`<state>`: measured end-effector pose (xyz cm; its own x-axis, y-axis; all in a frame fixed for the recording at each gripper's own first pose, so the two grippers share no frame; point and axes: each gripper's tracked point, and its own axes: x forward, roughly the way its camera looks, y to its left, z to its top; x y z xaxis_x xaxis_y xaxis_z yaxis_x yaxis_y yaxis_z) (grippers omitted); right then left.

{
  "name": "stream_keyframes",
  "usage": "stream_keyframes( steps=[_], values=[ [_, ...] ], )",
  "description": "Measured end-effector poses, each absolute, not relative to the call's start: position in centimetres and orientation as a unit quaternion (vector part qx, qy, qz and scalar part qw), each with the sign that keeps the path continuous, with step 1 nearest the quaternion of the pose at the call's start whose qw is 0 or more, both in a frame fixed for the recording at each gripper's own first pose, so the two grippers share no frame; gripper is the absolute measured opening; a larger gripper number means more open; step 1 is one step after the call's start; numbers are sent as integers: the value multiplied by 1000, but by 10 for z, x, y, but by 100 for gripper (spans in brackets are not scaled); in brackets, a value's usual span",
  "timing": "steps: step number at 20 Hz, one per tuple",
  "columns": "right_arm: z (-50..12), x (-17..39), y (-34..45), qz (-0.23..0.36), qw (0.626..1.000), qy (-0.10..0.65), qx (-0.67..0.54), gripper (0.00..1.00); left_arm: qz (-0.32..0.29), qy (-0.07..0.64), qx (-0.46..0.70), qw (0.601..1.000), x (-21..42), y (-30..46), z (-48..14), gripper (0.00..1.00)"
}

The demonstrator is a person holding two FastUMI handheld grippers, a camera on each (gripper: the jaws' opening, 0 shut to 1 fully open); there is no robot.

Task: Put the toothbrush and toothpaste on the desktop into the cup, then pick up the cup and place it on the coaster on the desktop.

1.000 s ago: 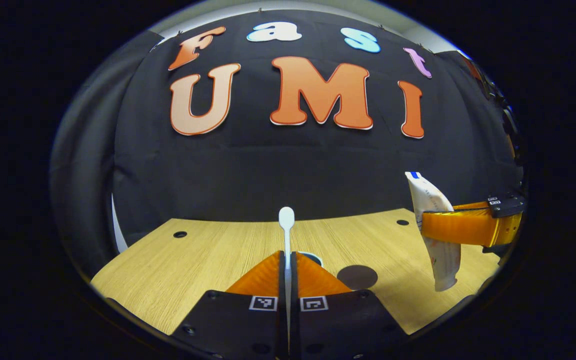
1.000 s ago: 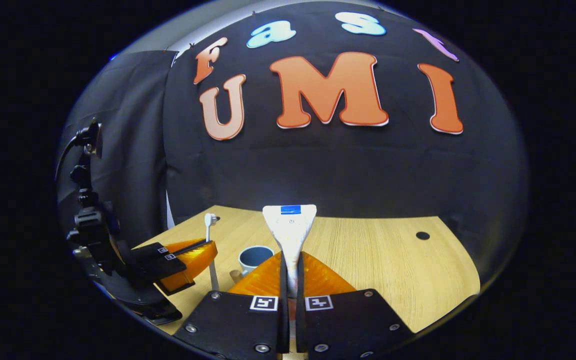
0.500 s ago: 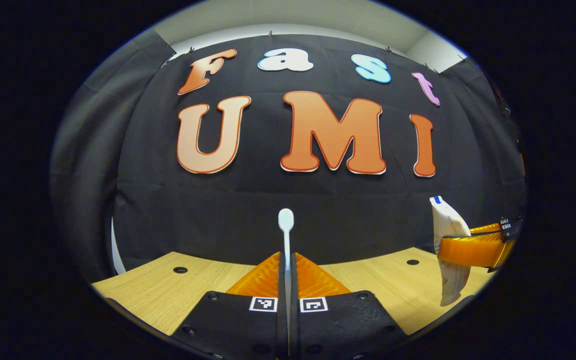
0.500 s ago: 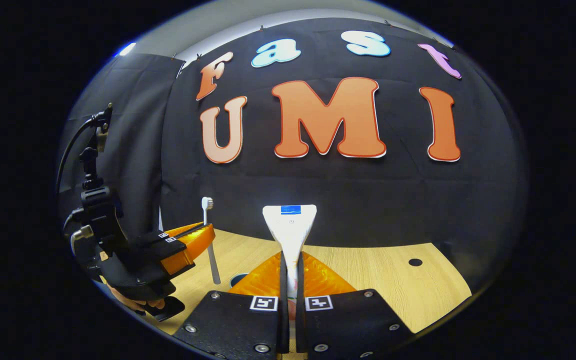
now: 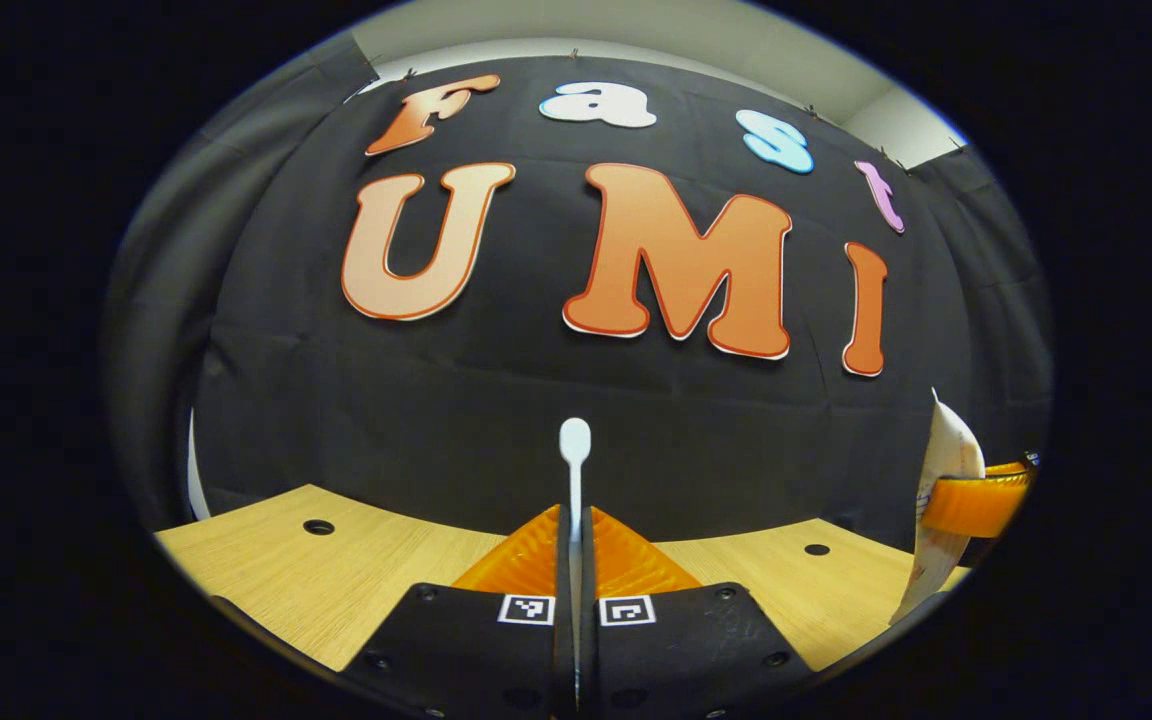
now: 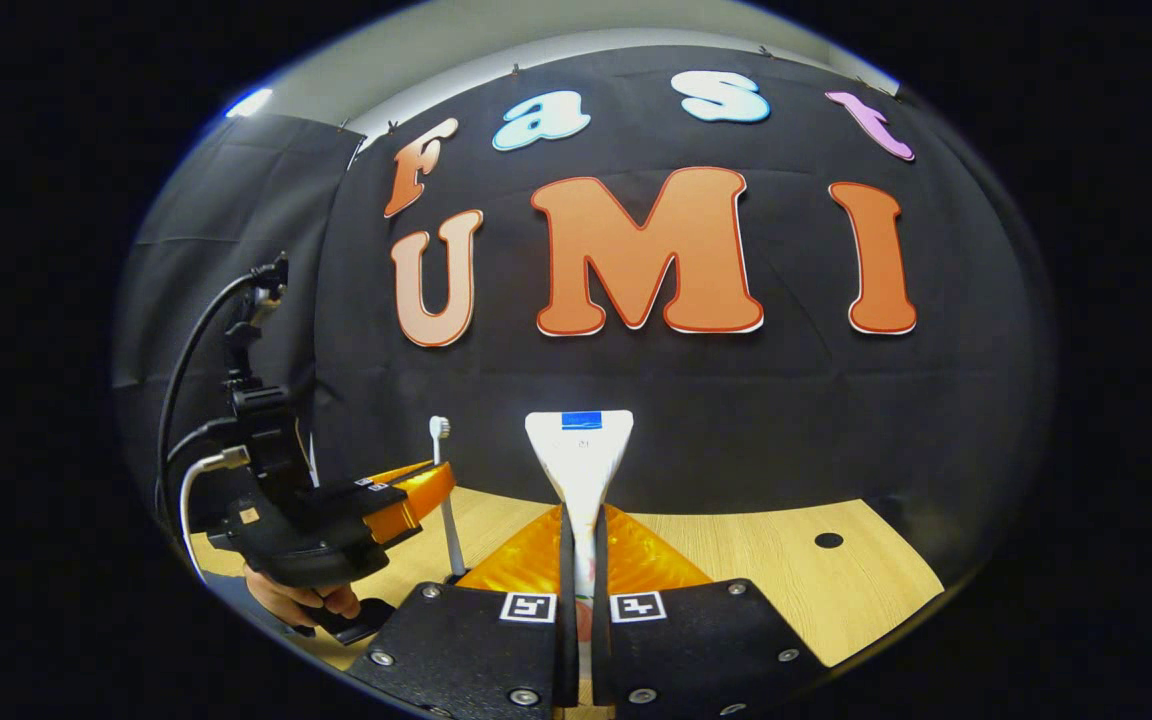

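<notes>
Above the wooden desktop [image 6: 756,560] we see the left gripper [image 5: 574,520] clamped tight on the upright toothbrush [image 5: 574,450]. Beside it, the right gripper [image 6: 582,520] is closed on the toothpaste [image 6: 580,455], which is also held upright.

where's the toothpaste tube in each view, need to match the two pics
Left gripper view: the toothpaste tube is at the far right edge, upright, clamped in the right gripper.
Right gripper view: it stands at bottom centre, flat crimped end up, between that gripper's own fingers.
Shared landmark: the toothbrush, centre of the left gripper view and lower left of the right gripper view, held by the left gripper.
</notes>
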<state>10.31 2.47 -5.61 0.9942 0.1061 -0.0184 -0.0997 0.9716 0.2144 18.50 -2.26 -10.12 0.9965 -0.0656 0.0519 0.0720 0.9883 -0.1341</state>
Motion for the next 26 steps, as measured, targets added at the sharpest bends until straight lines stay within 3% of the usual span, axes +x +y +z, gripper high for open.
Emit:
stream_keyframes(
  steps=[17,26],
  values=[
    [-61,117,28,49,993,17,109,5,-66,116,-56,989,194,-47,-201,2],
    [-51,121,26,43,993,14,109,5,-89,151,-32,984,176,-55,-209,4]
  ],
)
